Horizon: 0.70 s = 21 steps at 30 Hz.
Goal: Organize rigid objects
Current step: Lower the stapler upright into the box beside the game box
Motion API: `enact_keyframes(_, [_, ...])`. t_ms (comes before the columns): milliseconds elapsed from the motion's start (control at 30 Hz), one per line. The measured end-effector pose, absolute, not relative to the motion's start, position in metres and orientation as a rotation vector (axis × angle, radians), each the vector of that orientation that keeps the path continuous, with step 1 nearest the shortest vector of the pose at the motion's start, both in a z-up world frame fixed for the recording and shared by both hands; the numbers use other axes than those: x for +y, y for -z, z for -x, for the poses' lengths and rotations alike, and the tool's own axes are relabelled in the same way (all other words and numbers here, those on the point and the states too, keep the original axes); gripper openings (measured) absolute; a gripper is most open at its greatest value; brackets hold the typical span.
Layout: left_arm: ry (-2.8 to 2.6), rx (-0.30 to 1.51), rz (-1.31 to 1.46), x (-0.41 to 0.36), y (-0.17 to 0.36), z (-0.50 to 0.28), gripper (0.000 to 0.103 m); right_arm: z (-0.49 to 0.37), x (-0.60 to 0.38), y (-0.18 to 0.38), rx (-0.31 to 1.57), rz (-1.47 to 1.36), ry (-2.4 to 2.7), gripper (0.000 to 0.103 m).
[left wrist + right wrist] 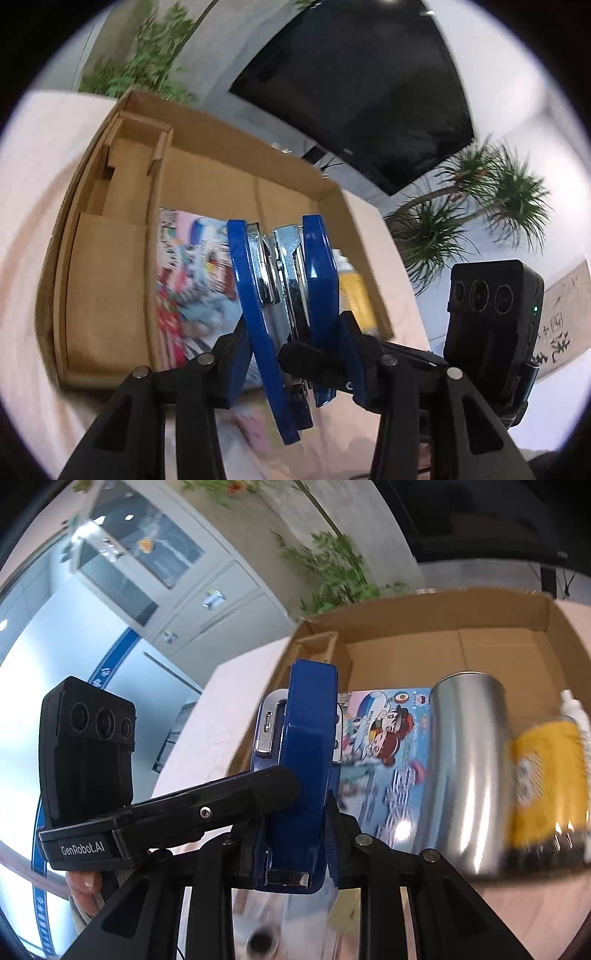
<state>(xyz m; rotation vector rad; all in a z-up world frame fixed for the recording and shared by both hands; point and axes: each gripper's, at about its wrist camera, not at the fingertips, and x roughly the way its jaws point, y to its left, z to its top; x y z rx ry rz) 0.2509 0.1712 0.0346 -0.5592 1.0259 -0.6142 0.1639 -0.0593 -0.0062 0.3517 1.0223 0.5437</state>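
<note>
Both grippers hold one blue and chrome stapler (284, 295) over the front of an open cardboard box (221, 173). My left gripper (291, 358) is shut on its sides in the left wrist view. My right gripper (295, 827) is shut on the same stapler (303, 760), seen end-on. In the box (424, 646) lie a colourful cartoon book (384, 746), a silver metal cup (461, 760) on its side and a yellow bottle (546, 775) with a white cap. The book (192, 280) and the yellow bottle (351, 288) also show in the left wrist view.
The box stands on a pale pink table (33, 206). A cardboard divider (125, 173) forms a narrow compartment along the box's left side. Green plants (491, 206) and a dark screen (369, 85) are behind the table. A white cabinet (177, 590) stands at the left.
</note>
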Motion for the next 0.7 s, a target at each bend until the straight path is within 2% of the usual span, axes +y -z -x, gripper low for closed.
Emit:
enact_keyframes(200, [0.565,1.15,0.571,0.178,0.016,-0.282,0.045,-0.208,-0.047,0.065,1.138,-0.402,-0.473,0.024])
enact_keyframes(300, [0.53,1.137,0.558,0.182,0.01,-0.277,0.047,-0.208,-0.042,0.07,1.128,-0.406,-0.475,0.024])
enact_keyframes(467, [0.442,1.043,0.448,0.191,-0.016,-0.254,0.061,-0.204,-0.029,0.072,1.12,-0.375,-0.429,0.022])
enact_keyframes(700, [0.349,0.936,0.384,0.214,-0.03,-0.215,0.061,-0.207,-0.017,0.073,1.105,-0.37,-0.339,0.025])
